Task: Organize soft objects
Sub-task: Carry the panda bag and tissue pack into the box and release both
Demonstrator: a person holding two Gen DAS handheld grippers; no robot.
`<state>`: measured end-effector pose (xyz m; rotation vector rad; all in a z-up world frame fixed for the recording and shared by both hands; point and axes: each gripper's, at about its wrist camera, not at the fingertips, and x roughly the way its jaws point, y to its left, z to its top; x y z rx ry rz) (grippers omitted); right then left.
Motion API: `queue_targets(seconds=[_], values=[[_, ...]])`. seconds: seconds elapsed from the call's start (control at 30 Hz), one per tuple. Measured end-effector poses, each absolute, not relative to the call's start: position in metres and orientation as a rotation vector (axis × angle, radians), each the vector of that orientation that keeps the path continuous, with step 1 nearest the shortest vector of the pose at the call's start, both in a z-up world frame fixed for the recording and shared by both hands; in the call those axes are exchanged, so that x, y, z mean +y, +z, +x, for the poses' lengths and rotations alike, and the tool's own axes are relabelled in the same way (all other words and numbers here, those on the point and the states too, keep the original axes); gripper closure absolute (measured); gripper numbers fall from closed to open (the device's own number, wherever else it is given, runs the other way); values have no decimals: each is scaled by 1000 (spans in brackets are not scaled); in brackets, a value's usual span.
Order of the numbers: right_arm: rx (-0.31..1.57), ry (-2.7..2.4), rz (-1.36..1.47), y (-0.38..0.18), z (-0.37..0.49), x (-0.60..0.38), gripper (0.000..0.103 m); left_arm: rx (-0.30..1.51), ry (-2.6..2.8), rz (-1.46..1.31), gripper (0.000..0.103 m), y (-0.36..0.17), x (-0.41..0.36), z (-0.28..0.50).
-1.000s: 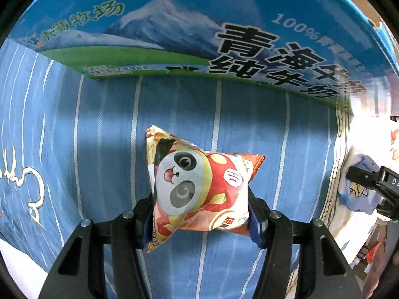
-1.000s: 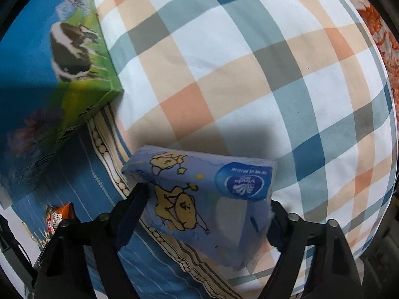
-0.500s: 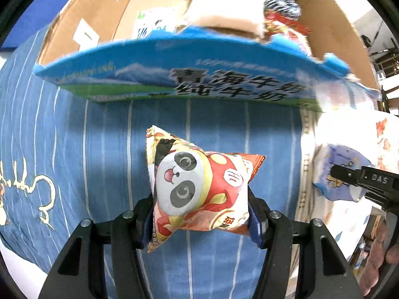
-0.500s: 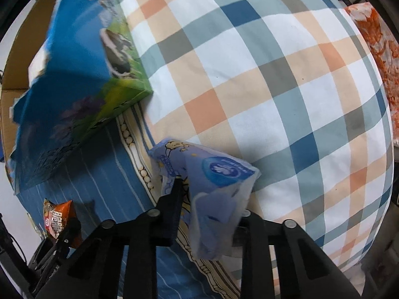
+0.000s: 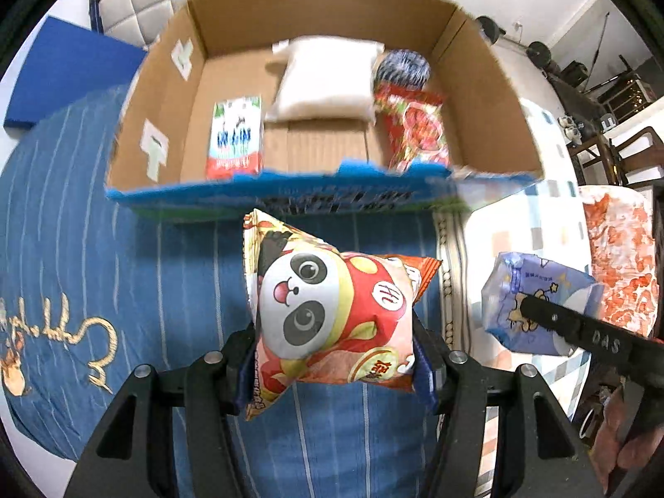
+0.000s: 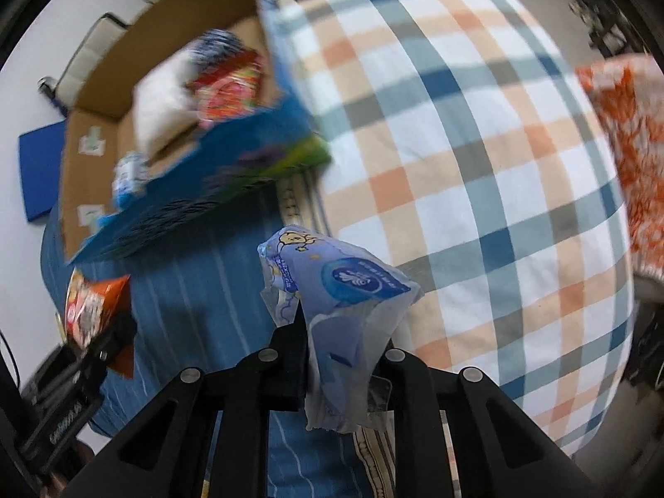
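Currently the left gripper (image 5: 334, 357) has its jaws clamped on the panda snack bag (image 5: 332, 323), held up over the blue striped bedding (image 5: 186, 274), just short of the near blue wall of the open cardboard box (image 5: 489, 95). Right gripper (image 6: 338, 357) jaws are pinched narrow on the blue tissue pack (image 6: 340, 311), also held up, over the seam between the blue bedding and the plaid blanket (image 6: 477, 166), box off to its front-left. Box already holds a white pillow (image 5: 323, 79), a red snack pack (image 5: 415, 128), a green-white pack (image 5: 236, 141) and a dark blue-white bundle (image 5: 404, 68).
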<state>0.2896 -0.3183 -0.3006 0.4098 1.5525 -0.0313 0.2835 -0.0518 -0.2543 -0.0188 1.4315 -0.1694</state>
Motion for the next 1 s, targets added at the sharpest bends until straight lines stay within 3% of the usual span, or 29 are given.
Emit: queue_targets(seconds=[0.43, 0.67, 0.83, 1.0], values=[[1430, 135, 344, -199, 298, -297, 85, 1291, -173, -34, 47, -182, -48, 279], [1384, 169, 308, -179, 346, -279, 85, 1246, -175, -67, 47, -160, -39, 310], [1406, 189, 341, -196, 387, -270, 85, 1248, -153, -56, 47, -162, -27, 356], [1498, 241, 402, -249, 428, -250, 85, 1300, -129, -57, 47, -186, -15, 390]])
